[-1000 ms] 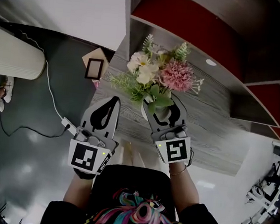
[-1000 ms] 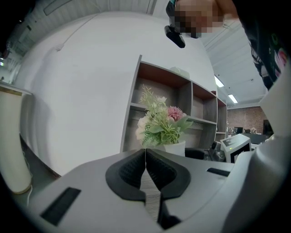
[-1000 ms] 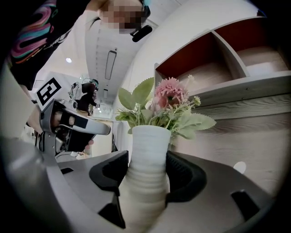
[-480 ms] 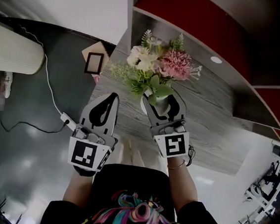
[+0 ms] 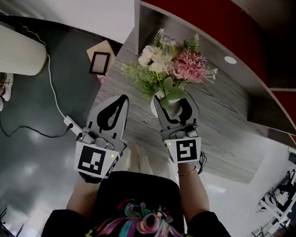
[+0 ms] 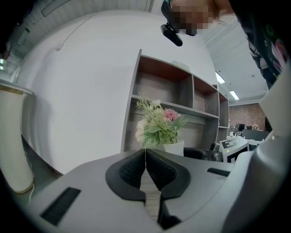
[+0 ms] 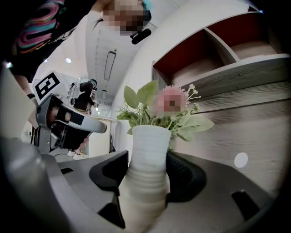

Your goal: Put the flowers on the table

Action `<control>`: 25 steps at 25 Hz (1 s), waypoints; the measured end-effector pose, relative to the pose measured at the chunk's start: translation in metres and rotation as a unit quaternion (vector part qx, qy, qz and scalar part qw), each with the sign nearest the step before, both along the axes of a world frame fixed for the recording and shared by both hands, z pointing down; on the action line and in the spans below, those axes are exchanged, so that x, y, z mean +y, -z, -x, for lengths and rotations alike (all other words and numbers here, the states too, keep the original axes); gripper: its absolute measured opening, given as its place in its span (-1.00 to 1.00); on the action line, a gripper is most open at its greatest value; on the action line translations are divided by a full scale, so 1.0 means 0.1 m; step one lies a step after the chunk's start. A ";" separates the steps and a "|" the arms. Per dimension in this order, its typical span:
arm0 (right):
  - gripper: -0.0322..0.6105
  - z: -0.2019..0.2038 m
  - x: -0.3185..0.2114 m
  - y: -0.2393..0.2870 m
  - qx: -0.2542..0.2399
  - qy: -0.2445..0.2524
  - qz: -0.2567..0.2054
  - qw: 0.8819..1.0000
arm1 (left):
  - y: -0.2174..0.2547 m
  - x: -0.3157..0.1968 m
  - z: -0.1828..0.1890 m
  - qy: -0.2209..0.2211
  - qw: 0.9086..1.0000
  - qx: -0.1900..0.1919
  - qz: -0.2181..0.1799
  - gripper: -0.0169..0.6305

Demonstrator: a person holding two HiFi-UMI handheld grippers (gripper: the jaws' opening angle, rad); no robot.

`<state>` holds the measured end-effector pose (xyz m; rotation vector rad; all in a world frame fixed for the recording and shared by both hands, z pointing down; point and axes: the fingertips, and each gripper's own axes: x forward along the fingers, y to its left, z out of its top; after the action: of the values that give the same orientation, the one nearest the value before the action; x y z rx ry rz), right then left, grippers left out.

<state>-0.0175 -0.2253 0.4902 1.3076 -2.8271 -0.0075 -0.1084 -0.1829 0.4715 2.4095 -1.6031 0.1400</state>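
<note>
Flowers (image 5: 170, 70) in pink, cream and green are standing in a white ribbed vase (image 7: 146, 154), and the right hand-held gripper (image 7: 146, 174) is grasping this vase, with its two dark pads pressing on the narrow lower part from both sides. In the head view the vase is being held upright over the grey wood-grain surface (image 5: 227, 116), near its left end, but I cannot tell whether the base is touching the wood. The left hand-held gripper (image 5: 121, 100) is staying just beside, to the left of the vase and apart from it; its jaws are clenched fully together with nothing between them, and its own view is looking over the closed tips at the bouquet. Behind the bouquet a shelf unit (image 5: 200, 21) with red back panels is rising from the surface. On the dark floor (image 5: 24, 144) at the left a white cable (image 5: 51, 92) is running, and a small framed picture (image 5: 100, 63) is lying near the corner of the surface
</note>
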 end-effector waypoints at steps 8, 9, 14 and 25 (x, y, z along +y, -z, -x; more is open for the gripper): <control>-0.04 0.03 -0.04 -0.04 0.003 -0.005 0.004 1.000 | 0.04 -0.10 0.03 -0.005 1.000 -0.005 -0.007 -0.87; -0.04 0.03 -0.04 -0.03 0.004 -0.006 0.004 1.000 | 0.06 -0.10 0.04 -0.004 1.000 -0.006 -0.007 -0.87; -0.04 -0.18 0.14 0.01 0.005 -0.008 0.002 1.000 | 0.10 0.05 -0.10 -0.002 1.000 -0.007 -0.010 -0.87; -0.05 -0.42 0.45 -0.04 0.008 -0.021 0.005 1.000 | 0.13 0.29 -0.30 -0.014 1.000 -0.002 -0.019 -0.87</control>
<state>0.0247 -0.1807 0.4938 1.3587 -2.7816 -0.0023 -0.0780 -0.1534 0.4588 2.4628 -1.5879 0.1191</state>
